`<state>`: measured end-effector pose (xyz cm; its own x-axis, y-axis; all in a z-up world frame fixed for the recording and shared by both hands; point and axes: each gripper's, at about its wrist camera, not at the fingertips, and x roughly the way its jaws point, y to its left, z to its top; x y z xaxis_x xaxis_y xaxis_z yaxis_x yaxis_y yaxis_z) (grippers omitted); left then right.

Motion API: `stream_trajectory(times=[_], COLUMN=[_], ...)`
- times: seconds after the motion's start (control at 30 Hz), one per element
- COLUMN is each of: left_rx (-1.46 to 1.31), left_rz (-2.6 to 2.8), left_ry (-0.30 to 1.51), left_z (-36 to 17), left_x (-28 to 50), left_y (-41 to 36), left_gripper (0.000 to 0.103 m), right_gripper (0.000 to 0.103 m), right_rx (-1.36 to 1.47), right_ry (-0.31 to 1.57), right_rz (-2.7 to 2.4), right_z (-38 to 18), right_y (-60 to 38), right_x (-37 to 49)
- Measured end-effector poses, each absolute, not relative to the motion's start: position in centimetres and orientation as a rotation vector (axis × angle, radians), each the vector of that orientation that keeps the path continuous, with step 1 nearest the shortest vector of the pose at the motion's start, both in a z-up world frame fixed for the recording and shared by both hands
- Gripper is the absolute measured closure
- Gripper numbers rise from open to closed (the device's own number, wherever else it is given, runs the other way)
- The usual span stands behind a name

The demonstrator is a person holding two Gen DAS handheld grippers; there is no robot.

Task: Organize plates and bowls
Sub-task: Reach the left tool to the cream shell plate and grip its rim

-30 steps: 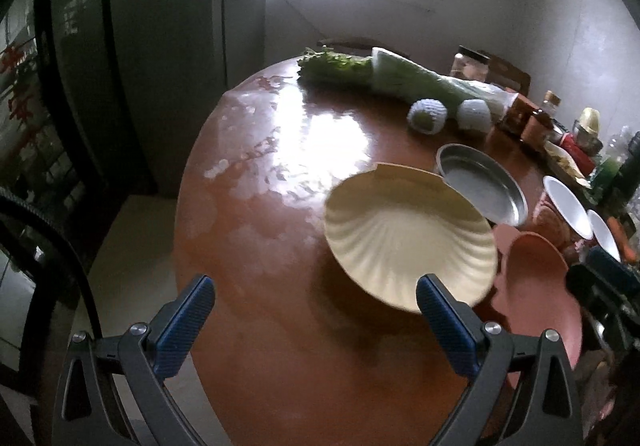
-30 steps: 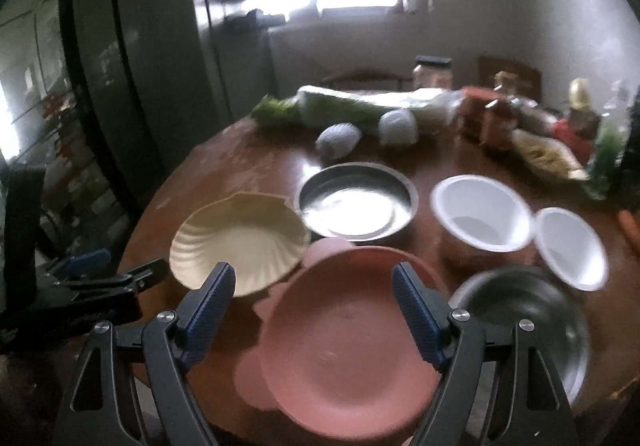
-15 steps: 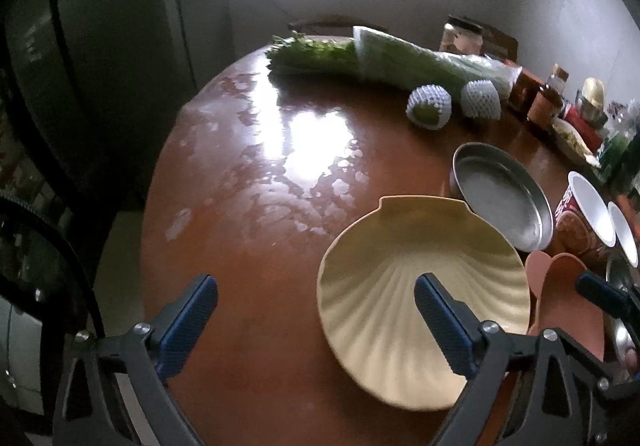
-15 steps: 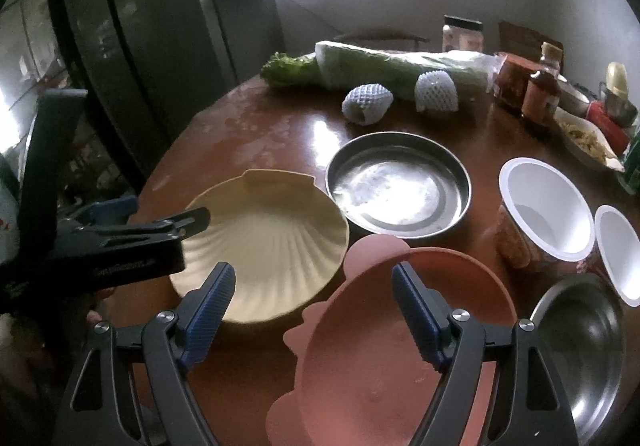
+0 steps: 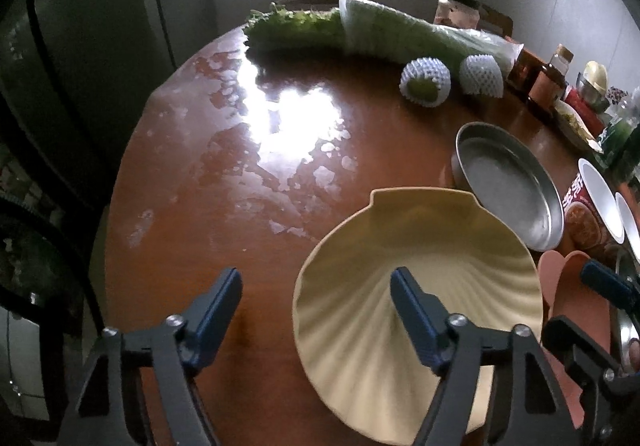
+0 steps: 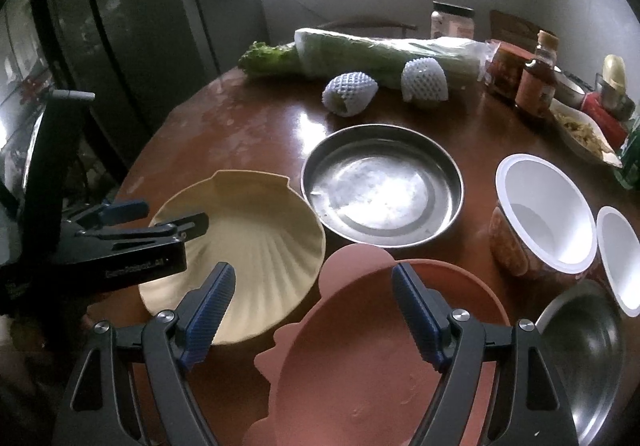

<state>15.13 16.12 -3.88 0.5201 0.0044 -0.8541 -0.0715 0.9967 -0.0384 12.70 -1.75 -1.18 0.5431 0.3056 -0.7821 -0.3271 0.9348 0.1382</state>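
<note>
A cream shell-shaped plate point(image 5: 432, 258) point(image 6: 256, 246) lies on the brown round table point(image 5: 240, 205). My left gripper point(image 5: 316, 298) point(image 6: 168, 215) straddles its left rim: one finger hangs over the ribbed inside, the other over the table outside. Its jaws are closing, and the pads stand clear of the rim. A pink plate point(image 6: 380, 374) point(image 5: 576, 298) with ear-shaped lobes sits to the right of the cream one. My right gripper point(image 6: 314, 306) is open above the pink plate's left rim, one finger over the pink plate and one over the cream plate's near edge.
A shallow steel dish point(image 6: 380, 185) lies behind the plates. Two white cups point(image 6: 544, 213) and a steel bowl point(image 6: 580, 358) stand at the right. Cabbage point(image 6: 380, 49), two net-wrapped fruits point(image 6: 350, 93) and jars point(image 6: 536, 81) line the far edge. A dark cabinet stands left.
My left gripper moved forward onto the cream plate's rim and its jaws narrowed. My right gripper came closer and lower over the pink plate, jaws as wide as before.
</note>
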Motion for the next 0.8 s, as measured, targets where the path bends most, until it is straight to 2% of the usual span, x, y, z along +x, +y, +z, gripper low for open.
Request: stream_trajectory(times=[0.13,0.3,0.37,0.5,0.8], left_rx=[-0.073,-0.085,-0.086,-0.122,-0.139], left_rz=[0.026,-0.006,-0.008,-0.018,-0.002], left_ry=[1.028,1.031,1.031,1.028,1.025], left_z=[-4.0,-4.0,-4.0,-3.9,-3.8], left_x=[15.3,15.4,15.4,15.0,13.1], left_y=[15.8,15.8,15.9,16.6,17.5], left_gripper=[0.041,0.066,0.068,0.076,0.081], right_gripper=[0.021,0.021,0.021,0.021,0.021], right_rx=[-0.020,-0.019,-0.016,-0.022,-0.041], right_ry=[0.929,0.934,0.935,0.940,0.955], right_rz=[0.374,0.385,0.393,0.395,0.414], right_z=[-1.3,-1.2,-1.2,-1.4,-2.1], right_y=[-1.8,-1.5,-1.4,-1.0,0.5], right_x=[13.2,13.5,13.6,13.7,14.4])
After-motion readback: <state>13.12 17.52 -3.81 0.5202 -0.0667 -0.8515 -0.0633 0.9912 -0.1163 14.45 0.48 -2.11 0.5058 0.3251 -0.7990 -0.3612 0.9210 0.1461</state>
